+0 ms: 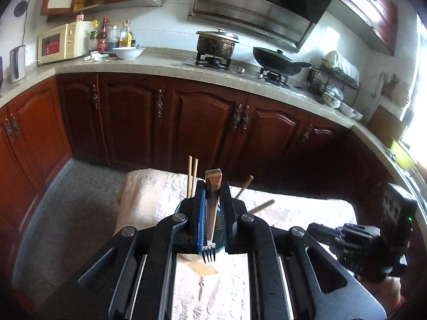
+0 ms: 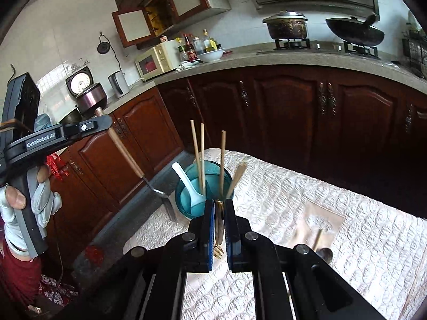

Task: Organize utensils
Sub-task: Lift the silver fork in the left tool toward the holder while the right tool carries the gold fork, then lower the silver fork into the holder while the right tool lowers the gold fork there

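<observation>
Quilted table (image 2: 333, 200); fork (image 1: 212, 213) between left fingers (image 1: 201, 218)

Utensil count on and above the quilted cream table cover (image 2: 333, 200).

One teal glass cup (image 2: 186, 186) at centre frame holds four wooden chopsticks (image 2: 202, 154) and one white plastic spoon (image 2: 186, 184). Two forks: one wooden-handled steel fork (image 2: 149, 184) at left, one small gold fork (image 2: 218, 250) low centre. One dark metal spoon (image 2: 324, 253) at lower right.

Dark red wooden cabinets (image 1: 202, 122) under a grey countertop (image 1: 165, 65) (daylight at right).
</observation>
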{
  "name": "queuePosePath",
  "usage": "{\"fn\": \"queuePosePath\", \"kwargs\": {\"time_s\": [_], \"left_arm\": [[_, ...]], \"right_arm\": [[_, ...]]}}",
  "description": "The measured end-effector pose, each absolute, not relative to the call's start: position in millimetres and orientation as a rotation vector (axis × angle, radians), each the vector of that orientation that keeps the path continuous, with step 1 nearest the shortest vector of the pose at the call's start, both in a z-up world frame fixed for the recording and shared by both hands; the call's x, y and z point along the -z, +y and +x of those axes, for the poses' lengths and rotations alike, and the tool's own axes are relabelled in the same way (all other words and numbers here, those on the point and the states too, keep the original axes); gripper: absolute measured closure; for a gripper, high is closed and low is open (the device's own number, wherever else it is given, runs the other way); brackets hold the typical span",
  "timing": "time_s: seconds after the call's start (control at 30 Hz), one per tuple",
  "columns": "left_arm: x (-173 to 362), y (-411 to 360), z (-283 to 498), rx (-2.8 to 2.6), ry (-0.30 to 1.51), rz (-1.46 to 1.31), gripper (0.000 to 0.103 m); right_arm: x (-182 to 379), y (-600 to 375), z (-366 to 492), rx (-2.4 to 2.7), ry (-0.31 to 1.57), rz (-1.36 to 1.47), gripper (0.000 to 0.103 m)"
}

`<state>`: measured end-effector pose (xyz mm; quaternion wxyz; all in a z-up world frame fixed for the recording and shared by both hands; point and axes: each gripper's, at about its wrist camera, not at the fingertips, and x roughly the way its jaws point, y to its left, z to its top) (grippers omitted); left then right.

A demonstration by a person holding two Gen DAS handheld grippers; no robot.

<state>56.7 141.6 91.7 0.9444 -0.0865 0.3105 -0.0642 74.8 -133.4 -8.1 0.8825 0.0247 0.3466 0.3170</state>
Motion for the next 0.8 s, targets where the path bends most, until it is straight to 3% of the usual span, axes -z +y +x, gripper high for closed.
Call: {"fn": "queuePosePath", "kwargs": {"time_s": [0.8], "left_arm": [[-77.5, 119.9, 152.2, 0.083, 0.654, -0.107, 0.094]], "right_arm": [[9.0, -83.5, 128.1, -0.694, 0.730, 0.109, 0.097]]}}
